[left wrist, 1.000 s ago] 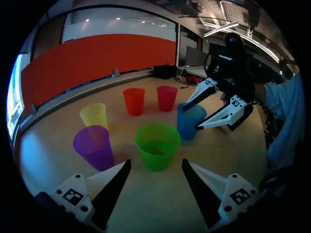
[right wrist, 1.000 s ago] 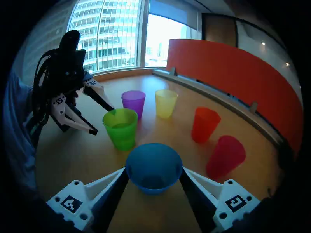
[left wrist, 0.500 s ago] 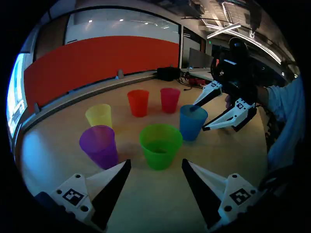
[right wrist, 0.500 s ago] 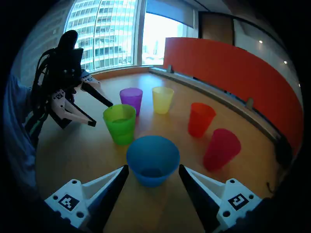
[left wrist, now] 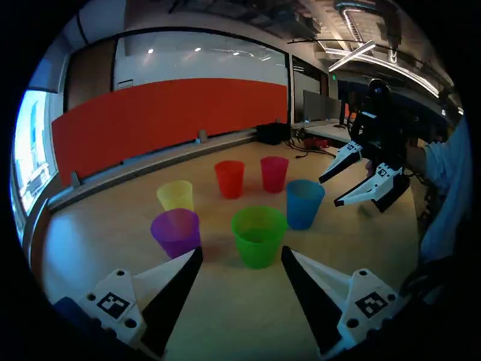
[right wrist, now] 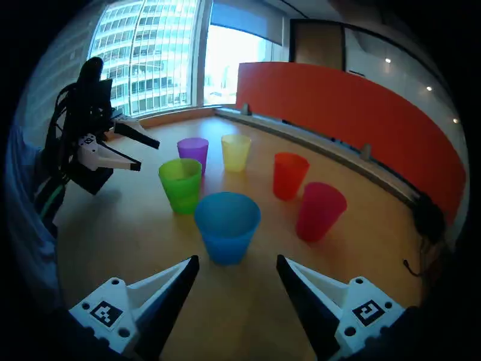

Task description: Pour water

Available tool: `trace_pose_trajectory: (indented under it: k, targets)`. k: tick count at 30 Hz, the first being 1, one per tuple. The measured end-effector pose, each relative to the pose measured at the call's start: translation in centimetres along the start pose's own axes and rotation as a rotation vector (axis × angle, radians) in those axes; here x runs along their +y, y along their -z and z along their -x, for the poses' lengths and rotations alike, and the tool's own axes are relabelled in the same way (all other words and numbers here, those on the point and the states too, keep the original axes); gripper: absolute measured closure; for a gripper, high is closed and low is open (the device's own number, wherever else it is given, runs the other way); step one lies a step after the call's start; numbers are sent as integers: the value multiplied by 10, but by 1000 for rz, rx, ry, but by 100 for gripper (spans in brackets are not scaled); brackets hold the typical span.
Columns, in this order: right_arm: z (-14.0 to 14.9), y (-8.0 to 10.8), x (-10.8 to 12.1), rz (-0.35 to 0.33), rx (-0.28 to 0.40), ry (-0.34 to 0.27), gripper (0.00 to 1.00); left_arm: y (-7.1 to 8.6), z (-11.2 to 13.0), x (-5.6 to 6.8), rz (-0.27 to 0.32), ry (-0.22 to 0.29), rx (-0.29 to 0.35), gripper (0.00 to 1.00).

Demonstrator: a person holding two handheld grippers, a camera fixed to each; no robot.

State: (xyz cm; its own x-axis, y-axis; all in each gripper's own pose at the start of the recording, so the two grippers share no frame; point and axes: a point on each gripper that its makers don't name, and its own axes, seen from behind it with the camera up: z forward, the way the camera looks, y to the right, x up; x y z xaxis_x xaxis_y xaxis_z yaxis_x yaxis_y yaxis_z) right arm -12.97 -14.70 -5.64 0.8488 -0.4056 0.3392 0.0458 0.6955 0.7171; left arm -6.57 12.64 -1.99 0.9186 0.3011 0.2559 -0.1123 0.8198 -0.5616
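currently, six translucent plastic cups stand upright on the pale wooden table (left wrist: 90, 253), grouped in two loose rows. in the left gripper view the left tool (left wrist: 240, 249) sits low over the table. its two fingers are spread wide and clamp on nothing. the translucent green plastic cup (left wrist: 259, 236) stands just beyond the fingertips, in line with the gap, and touches neither finger. the translucent purple plastic cup (left wrist: 175, 231) is just to its left and the translucent blue plastic cup (left wrist: 303, 203) to its right and slightly behind. the back row holds the translucent yellow plastic cup (left wrist: 175, 195), the translucent orange-red plastic cup (left wrist: 229, 178) and the translucent crimson plastic cup (left wrist: 274, 173). whether any cup holds water i cannot tell.

farther off on the right of that view, a person in a light blue sleeve (left wrist: 448, 174) holds the right tool (left wrist: 328, 192) above the table. its fingers are apart and aim toward the blue cup; they are near its rim but clear of it.

in the right gripper view the right tool's own fingers are likewise spread and grip nothing. the blue cup stands just ahead of the gap, apart from both tips. the green cup is behind it to the left and the crimson cup is to its right. the left tool shows at the far left, with its fingers apart and pointing toward the green and purple cups without touching them. a long red wall panel (left wrist: 168, 114) runs behind the table.
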Motion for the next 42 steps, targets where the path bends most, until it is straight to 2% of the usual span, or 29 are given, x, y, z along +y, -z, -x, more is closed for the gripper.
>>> trace_pose_trajectory:
  k: [5, 9, 15, 22, 33, 42]
  targets:
    - [-1, 12, 4, 35, 22, -23, 0, 14, -4, -12, -63, 6, 22, 3]
    - [-5, 23, 8, 71, 45, -30, 0, 27, -12, -26, -130, 36, 60, 3]
    - [-22, 38, 19, 143, 112, -49, 0, 50, -30, -39, -216, 40, 138, 3]
    - [-43, 58, 43, 264, 211, -98, 0, 70, -56, -54, -311, 42, 223, 3]
    - [-64, 86, 82, 462, 352, -127, 0, 90, -76, -72, -421, 55, 310, 3]
    - [-82, 114, 108, 607, 479, -201, 0, 101, -86, -80, -496, 47, 359, 3]
